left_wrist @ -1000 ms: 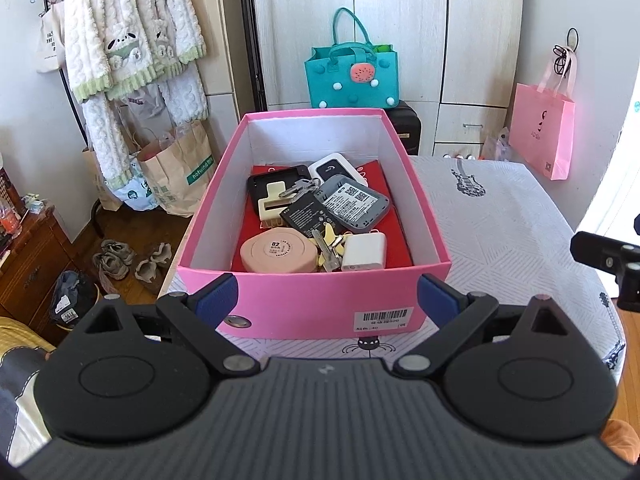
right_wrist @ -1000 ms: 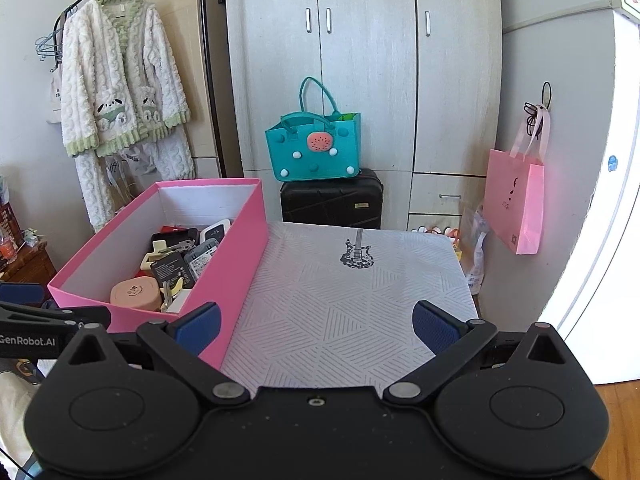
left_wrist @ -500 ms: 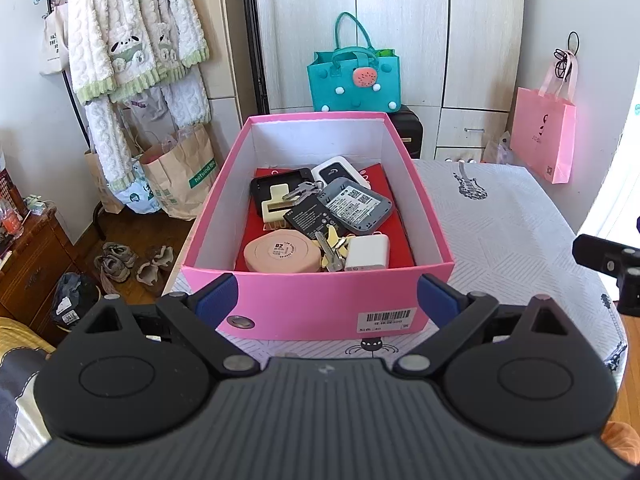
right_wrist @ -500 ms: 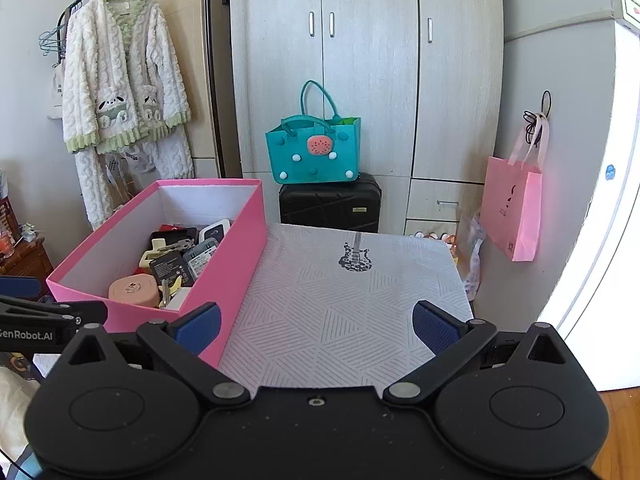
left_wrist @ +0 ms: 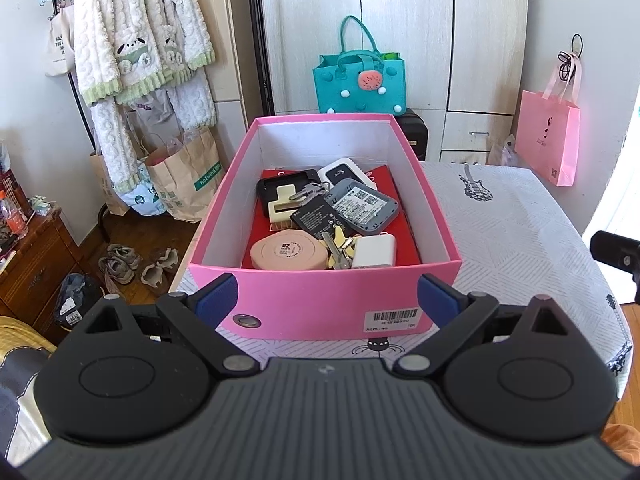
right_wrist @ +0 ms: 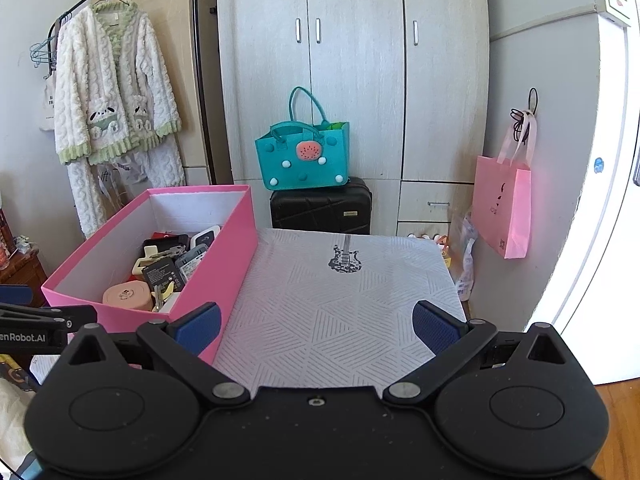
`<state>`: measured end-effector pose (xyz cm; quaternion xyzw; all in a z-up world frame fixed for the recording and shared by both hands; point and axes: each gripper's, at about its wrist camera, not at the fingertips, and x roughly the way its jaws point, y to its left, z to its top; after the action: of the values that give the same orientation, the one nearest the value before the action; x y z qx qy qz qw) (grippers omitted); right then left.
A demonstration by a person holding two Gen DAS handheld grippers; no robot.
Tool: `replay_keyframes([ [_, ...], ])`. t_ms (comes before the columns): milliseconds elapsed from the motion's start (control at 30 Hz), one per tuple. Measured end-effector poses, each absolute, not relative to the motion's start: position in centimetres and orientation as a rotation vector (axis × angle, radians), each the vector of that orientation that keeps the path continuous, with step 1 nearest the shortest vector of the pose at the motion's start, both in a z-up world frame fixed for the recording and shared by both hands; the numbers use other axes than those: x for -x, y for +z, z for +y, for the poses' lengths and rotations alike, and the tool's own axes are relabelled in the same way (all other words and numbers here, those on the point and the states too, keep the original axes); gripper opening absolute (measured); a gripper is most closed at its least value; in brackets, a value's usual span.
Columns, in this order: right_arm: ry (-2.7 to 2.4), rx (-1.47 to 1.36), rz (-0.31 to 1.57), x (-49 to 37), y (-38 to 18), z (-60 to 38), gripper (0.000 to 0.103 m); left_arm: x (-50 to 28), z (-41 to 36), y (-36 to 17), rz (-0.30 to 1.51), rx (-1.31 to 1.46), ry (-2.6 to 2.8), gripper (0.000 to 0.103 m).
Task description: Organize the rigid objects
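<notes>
A pink box (left_wrist: 320, 304) (right_wrist: 236, 236) stands on the left part of the table. Inside lie a round beige case (left_wrist: 286, 250), a white charger (left_wrist: 374, 250), keys (left_wrist: 338, 246), a grey device with labels (left_wrist: 362, 206), a black battery (left_wrist: 316, 220), a white device (left_wrist: 344, 172) and a black case (left_wrist: 288, 184) on a red base. My left gripper (left_wrist: 327, 300) is open just in front of the box's near wall, holding nothing. My right gripper (right_wrist: 316, 322) is open over the patterned cloth to the right of the box, also holding nothing.
The table wears a white patterned cloth (right_wrist: 344, 312) with a guitar print (right_wrist: 345, 260). Behind it stand a black suitcase (right_wrist: 320, 206) with a teal bag (right_wrist: 304, 156), wardrobes, and a pink paper bag (right_wrist: 502, 200). Robes (left_wrist: 140, 40), paper bags and shoes (left_wrist: 120, 264) are at left.
Both grippers have risen and drawn back slightly, so the box sits lower in the views. Both stay open, and nothing in the box has moved.
</notes>
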<state>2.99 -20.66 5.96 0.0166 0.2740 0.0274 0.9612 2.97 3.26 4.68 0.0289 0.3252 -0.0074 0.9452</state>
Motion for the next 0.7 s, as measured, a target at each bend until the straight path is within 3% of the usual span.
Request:
replay_keyframes([
  [700,0.044,-0.022,0.523,-2.56,5.46,-20.49,0.103,-2.93,3.22,4.44,0.633,-0.073,0.012,0.103],
])
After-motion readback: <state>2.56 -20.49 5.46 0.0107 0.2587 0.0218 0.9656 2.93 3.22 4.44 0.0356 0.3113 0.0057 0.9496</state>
